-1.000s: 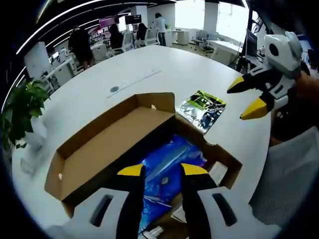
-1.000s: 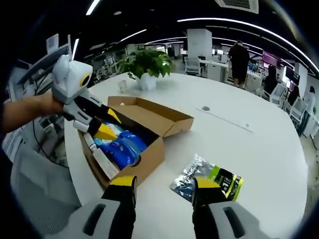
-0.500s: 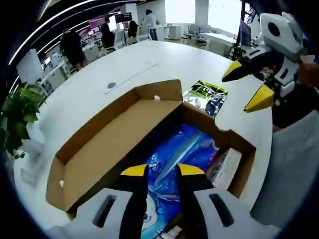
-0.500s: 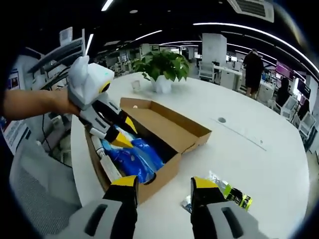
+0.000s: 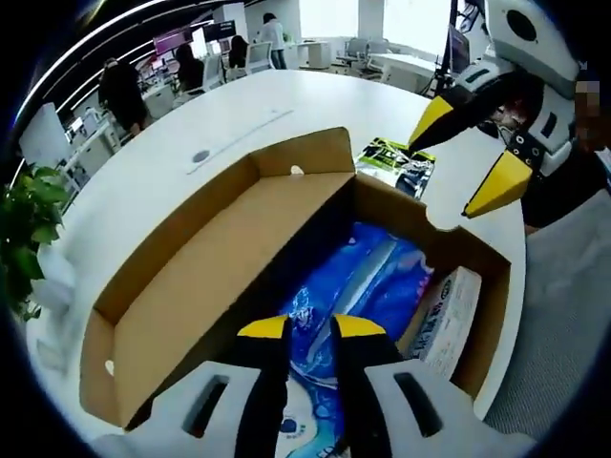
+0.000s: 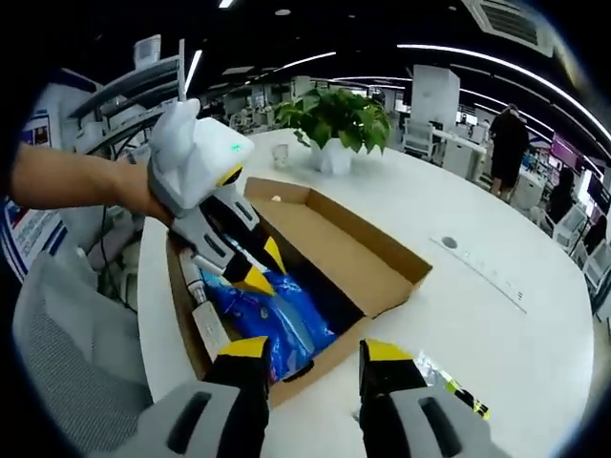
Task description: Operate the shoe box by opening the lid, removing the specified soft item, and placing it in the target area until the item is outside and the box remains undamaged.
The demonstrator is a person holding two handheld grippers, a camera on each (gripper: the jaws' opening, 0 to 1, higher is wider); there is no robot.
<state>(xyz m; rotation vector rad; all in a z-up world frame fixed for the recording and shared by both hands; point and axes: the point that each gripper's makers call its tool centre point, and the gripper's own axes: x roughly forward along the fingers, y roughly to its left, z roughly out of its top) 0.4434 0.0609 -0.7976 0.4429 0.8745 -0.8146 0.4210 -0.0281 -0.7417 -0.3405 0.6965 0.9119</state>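
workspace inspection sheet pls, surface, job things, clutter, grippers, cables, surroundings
surface: white round table.
job's things: shoe box open, lid folded back flat; blue soft item inside, beside a small white carton.
clutter: foil pouch on the table beyond the box.
grippers: left gripper above the blue item, jaws slightly apart, holding nothing; right gripper open, hovering at the box's near wall.
cables: nothing seen.
surroundings: potted plant at the table's edge, a small cup beside it; office desks and people standing behind.
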